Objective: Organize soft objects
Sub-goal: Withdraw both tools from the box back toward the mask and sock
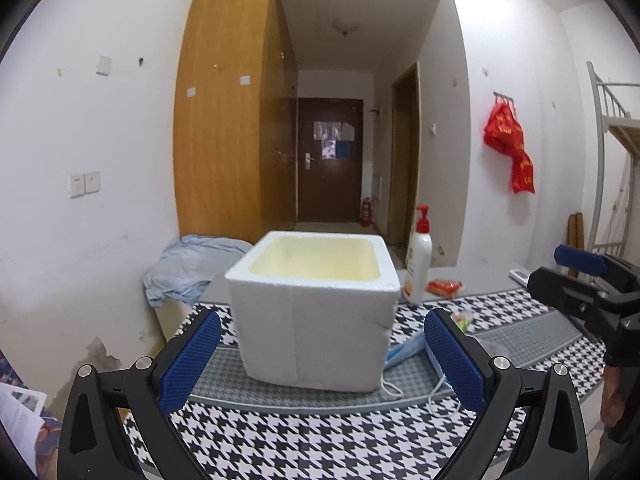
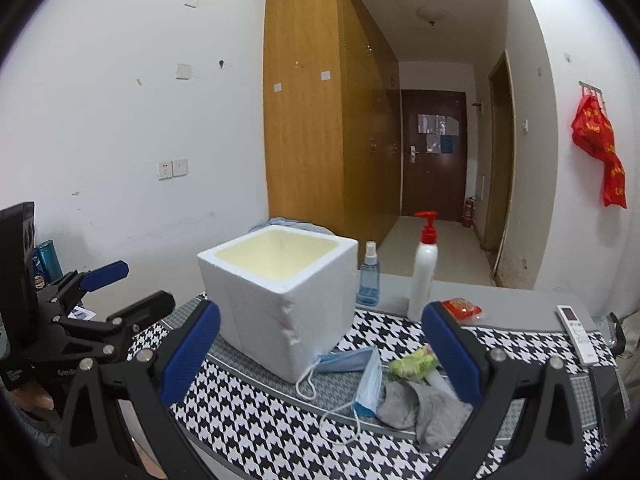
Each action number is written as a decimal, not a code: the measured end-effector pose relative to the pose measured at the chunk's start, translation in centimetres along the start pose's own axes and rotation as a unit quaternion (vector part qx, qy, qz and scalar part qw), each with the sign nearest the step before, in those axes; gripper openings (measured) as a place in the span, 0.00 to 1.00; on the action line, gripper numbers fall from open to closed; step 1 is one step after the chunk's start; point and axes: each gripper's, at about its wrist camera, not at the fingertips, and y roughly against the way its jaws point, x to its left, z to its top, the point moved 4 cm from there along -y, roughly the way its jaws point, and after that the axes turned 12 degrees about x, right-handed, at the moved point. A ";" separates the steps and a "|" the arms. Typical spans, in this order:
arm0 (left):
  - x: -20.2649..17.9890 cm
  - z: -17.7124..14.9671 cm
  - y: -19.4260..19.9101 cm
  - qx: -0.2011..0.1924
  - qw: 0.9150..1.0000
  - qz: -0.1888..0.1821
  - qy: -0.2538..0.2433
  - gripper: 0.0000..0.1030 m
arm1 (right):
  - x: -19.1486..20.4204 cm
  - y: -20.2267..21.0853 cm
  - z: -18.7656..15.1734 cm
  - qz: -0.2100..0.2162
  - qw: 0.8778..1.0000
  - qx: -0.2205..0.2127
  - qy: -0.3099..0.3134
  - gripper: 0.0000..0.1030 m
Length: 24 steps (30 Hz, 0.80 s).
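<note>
Lying between the spread-apart, empty right gripper point(image 2: 320, 356) fingers: grey sock point(image 2: 424, 408) and blue mask point(image 2: 370, 380); left gripper point(image 1: 322, 356) likewise apart

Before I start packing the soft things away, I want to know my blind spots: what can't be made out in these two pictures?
- Foam box floor: hidden by its own walls in both views.
- Face masks: in the left view, mostly behind the box and a claw finger.
- Grey sock: far end covered by the right claw finger.
- Green packet: print too blurred to read.
- Remote: buttons too small to make out.
</note>
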 end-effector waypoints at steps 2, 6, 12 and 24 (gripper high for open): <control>-0.4 -0.3 0.0 0.002 1.000 -0.001 0.000 0.99 | -0.1 0.3 -0.3 -0.004 1.000 -0.001 0.001 0.99; -1.0 -0.7 0.4 -0.002 1.000 -0.006 -0.006 0.99 | -0.7 0.8 -1.0 -0.006 1.000 -0.002 -0.008 0.99; -1.9 -1.4 0.4 -0.010 1.000 -0.022 -0.006 0.99 | -1.3 1.1 -2.3 -0.010 1.000 -0.001 -0.016 0.99; -3.6 -2.4 -1.6 -0.002 0.999 -0.047 -0.008 0.99 | -2.5 -0.1 -4.1 -0.020 0.999 0.020 -0.017 0.99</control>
